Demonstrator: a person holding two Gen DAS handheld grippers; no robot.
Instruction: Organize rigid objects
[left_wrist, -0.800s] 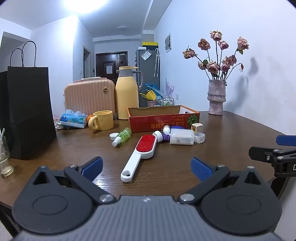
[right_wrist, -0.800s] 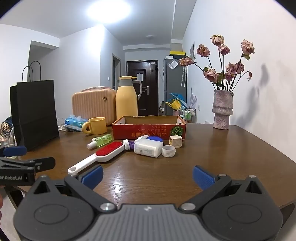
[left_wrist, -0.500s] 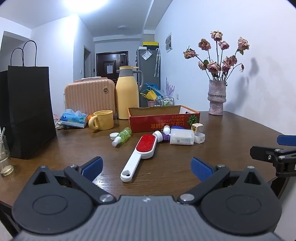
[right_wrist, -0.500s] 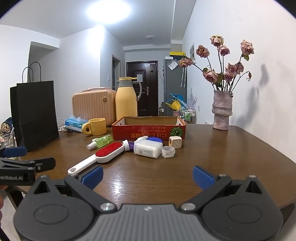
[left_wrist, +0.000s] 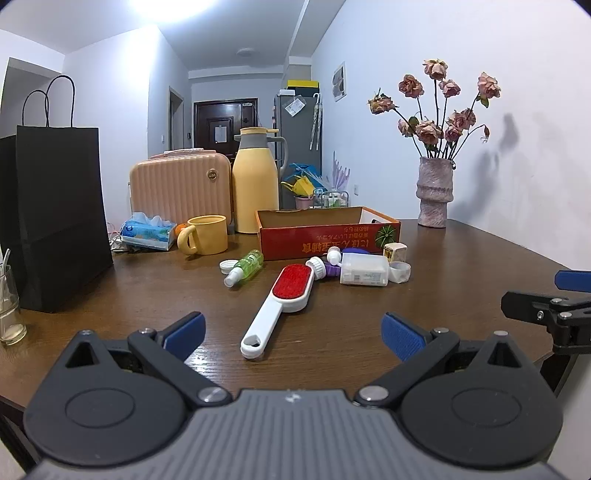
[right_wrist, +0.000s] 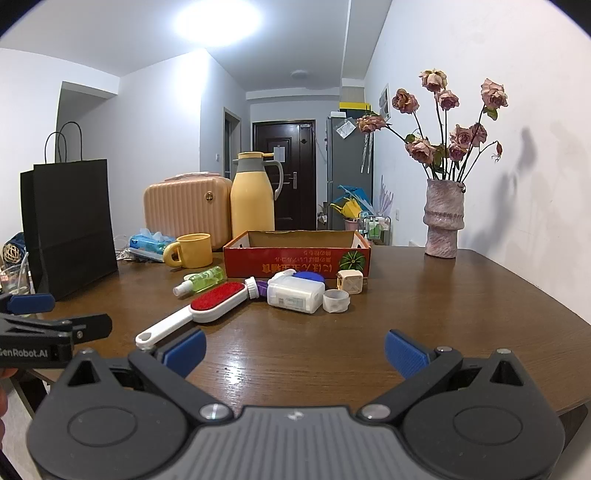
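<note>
Both tools hover low over the near edge of the brown table (left_wrist: 461, 258), side by side: the left gripper (left_wrist: 293, 334) has its blue pads spread wide with nothing between them, and the right gripper (right_wrist: 294, 350) is spread just as wide and equally empty. The things to sort lie in a loose cluster in front of a red cardboard box (right_wrist: 295, 256) (open-topped, its print upside down). A white lint brush (left_wrist: 282, 299) with a red face lies nearest, handle toward the grippers; a green spray bottle (left_wrist: 245, 266) lies on its side to its left, beside a white cap (left_wrist: 229, 265). A white plastic container (right_wrist: 295, 293) lies to the right, touching a purple bottle (right_wrist: 260, 288), with a tape ring (right_wrist: 335, 300) and a small beige cube (right_wrist: 350, 281) just beside it.
</note>
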